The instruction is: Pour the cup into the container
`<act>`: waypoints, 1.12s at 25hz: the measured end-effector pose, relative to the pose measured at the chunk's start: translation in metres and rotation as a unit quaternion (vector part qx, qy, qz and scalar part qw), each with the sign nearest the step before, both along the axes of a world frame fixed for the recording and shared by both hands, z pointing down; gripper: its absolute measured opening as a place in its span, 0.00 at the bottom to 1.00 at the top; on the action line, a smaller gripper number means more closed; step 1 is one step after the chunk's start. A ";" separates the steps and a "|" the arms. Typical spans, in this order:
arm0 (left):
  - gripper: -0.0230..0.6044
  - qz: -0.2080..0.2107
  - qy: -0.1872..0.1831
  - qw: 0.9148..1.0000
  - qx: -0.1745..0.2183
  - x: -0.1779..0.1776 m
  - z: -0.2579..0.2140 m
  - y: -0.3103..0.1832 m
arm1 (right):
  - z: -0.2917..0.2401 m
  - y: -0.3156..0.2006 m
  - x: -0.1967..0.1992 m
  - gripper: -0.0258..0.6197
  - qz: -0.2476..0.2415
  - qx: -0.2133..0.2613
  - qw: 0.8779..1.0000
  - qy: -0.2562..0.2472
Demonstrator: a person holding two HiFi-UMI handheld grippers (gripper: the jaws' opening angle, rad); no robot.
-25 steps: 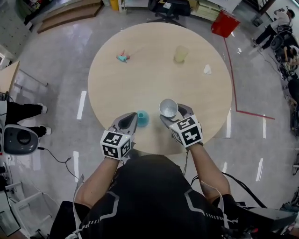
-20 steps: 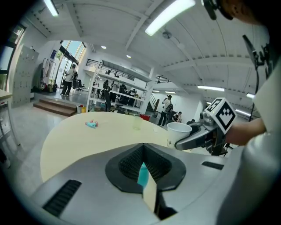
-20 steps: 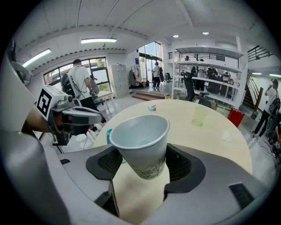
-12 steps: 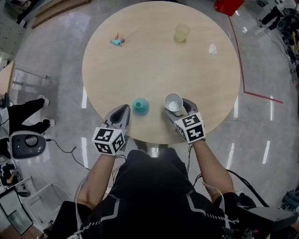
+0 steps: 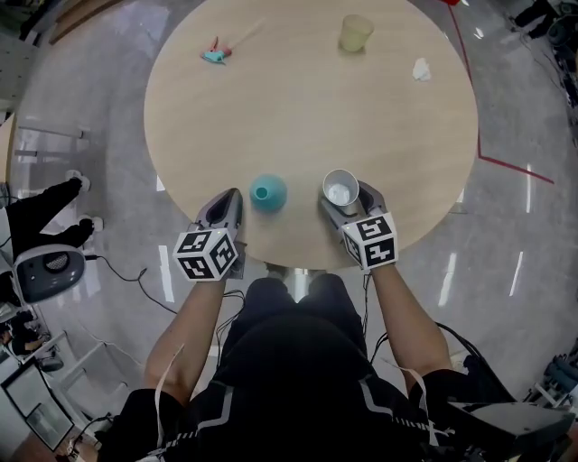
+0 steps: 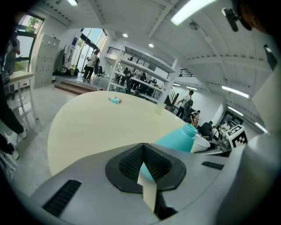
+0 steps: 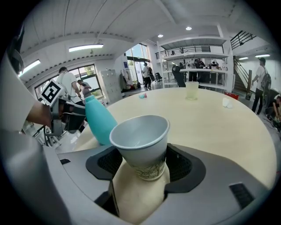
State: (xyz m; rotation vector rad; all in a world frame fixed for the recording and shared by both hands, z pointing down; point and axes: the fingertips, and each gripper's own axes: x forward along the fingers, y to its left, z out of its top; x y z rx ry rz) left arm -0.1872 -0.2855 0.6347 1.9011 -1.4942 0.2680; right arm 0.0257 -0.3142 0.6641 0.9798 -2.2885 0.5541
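A round, pale wooden table (image 5: 307, 108) stands on a glossy grey floor (image 5: 81, 135) that mirrors strips of ceiling light. A red line (image 5: 515, 170) is marked on the floor to the table's right. The hall is large and white, with long ceiling lights (image 6: 197, 11), tall bright windows (image 6: 83, 48), grey lockers (image 6: 46, 59), a railed upper level (image 7: 193, 55) and a staircase (image 7: 239, 40). People (image 6: 93, 63) stand far off.

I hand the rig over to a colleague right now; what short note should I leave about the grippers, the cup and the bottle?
Left gripper: shut, empty, beside the teal bottle.
Right gripper: fingers closed on the paper cup, held upright.
The bottle stands on the round table between both grippers.
Done: cup grasped.
To do: tip it over the bottle's neck. The cup's contents are unclear.
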 end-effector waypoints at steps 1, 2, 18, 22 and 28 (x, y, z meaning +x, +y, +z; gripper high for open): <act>0.04 -0.002 0.000 1.000 -0.004 -0.001 0.004 0.000 | 0.002 0.000 0.002 0.52 0.006 -0.001 1.000 -0.004; 0.04 -0.001 -0.002 1.000 -0.006 0.000 0.006 -0.001 | 0.004 0.000 0.003 0.52 0.012 -0.002 1.000 -0.010; 0.04 0.012 -0.018 1.000 -0.001 0.006 0.000 0.007 | 0.010 0.009 0.005 0.60 0.012 0.001 1.000 -0.028; 0.04 0.008 -0.024 1.000 0.008 0.002 -0.010 0.011 | 0.000 0.009 0.007 0.66 0.014 0.011 0.999 -0.033; 0.04 0.005 -0.023 0.998 0.060 0.000 -0.051 0.004 | -0.058 -0.004 0.018 0.66 0.036 0.083 0.995 -0.039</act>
